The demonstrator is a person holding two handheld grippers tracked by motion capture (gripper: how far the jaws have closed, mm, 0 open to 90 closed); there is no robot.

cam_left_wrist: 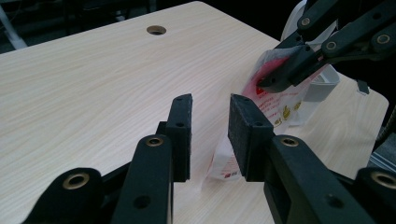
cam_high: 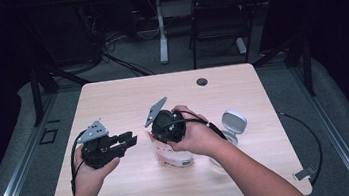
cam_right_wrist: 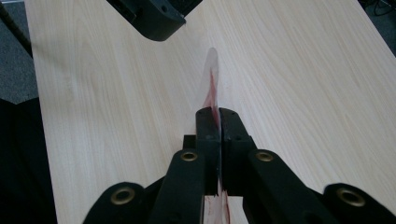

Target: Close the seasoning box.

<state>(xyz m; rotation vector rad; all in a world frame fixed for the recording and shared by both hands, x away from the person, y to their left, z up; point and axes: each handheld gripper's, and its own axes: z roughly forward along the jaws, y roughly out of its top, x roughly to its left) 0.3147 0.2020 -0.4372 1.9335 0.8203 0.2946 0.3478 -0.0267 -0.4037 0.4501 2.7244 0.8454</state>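
Clearly the right tool (cam_right_wrist: 218, 114) is clamped on the top edge of a thin clear plastic bag (cam_left_wrist: 275, 100) standing mid-surface toward the near edge; light, limp and probably slippery. The left tool (cam_left_wrist: 210, 135) waits half-open, empty, best pinching the bag's near side seam.

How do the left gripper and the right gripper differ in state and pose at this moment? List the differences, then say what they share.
1. The left gripper has a clear gap between its fingers; the right gripper has its fingers pressed together.
2. The left gripper holds nothing; the right gripper pinches the clear plastic bag with red print.
3. The left gripper hovers beside the bag over the table; the right gripper sits at the bag's top edge.
Both are black, two-fingered and hand-held.
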